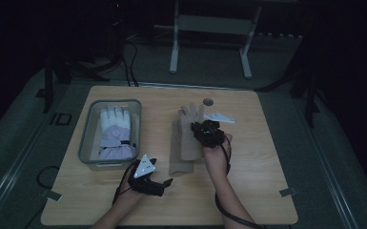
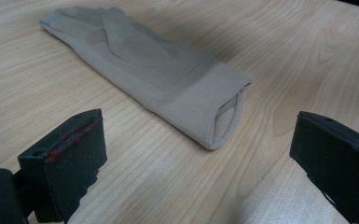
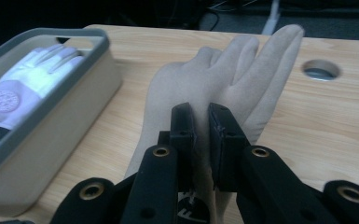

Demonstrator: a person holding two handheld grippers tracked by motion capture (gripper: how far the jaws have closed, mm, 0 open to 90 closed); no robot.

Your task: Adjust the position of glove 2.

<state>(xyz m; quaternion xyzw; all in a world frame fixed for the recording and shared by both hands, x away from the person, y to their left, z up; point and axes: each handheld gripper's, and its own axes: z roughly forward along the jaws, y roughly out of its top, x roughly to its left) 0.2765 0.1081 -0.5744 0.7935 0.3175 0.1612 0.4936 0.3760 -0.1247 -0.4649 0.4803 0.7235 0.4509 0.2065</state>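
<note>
High view shows the right gripper (image 1: 205,130) pinched shut on a beige glove (image 1: 189,131), which hangs from the jaws over the middle of the wooden table (image 1: 257,191). A second beige glove (image 1: 178,160) lies flat on the table beneath it, its cuff toward the person. In the right gripper view the 2 jaws stand nearly together with a thin fold of the glove's palm between them, fingers pointing away.

The left gripper (image 2: 196,154) rests low near the table's front edge, jaws spread wide and holding nothing, aimed at the open cuff of the flat glove.

To the left sits a grey bin (image 1: 86,138) with a white and lilac glove (image 1: 114,136) already inside.

My worry is the grip: it looks to catch only a narrow pleat of soft fabric, so a quick swing toward the bin could let it slide free. The dangling cuff may also drag the lower glove out of place, or snag on the bin's rim if carried too low
</note>
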